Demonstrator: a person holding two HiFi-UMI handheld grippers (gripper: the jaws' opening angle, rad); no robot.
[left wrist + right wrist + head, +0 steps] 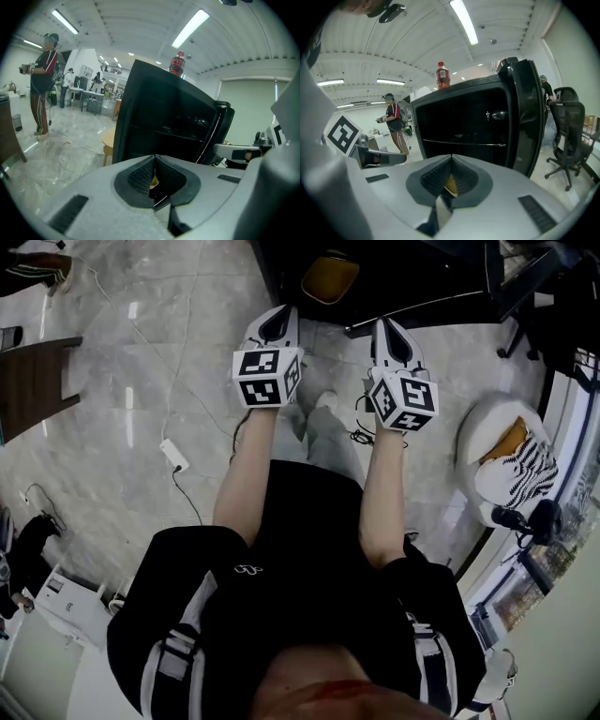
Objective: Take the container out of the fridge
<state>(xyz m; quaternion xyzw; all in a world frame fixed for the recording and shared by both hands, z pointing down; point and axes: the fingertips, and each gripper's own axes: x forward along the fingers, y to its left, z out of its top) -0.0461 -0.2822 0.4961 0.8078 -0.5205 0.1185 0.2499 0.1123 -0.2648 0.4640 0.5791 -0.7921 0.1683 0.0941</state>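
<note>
A black fridge (403, 273) stands just ahead of me, its door (523, 117) swung open to the right. Its inside (464, 124) is dark, with a shelf line and some faint shiny items I cannot identify; no container is clearly visible. The left gripper view shows the same fridge (159, 117) with its door (219, 129) open. My left gripper (277, 322) and right gripper (390, 334) are held side by side in front of the fridge, short of it. Both are shut with nothing in them, as seen at the left gripper (154, 157) and the right gripper (451, 156).
A red-capped bottle (442, 74) stands on top of the fridge. A yellow stool (330, 277) sits by its left side. An office chair (569, 136) is to the right, a white chair with a striped cushion (511, 465) nearby. A power strip (173, 454) lies on the floor. A person (44, 84) stands far left.
</note>
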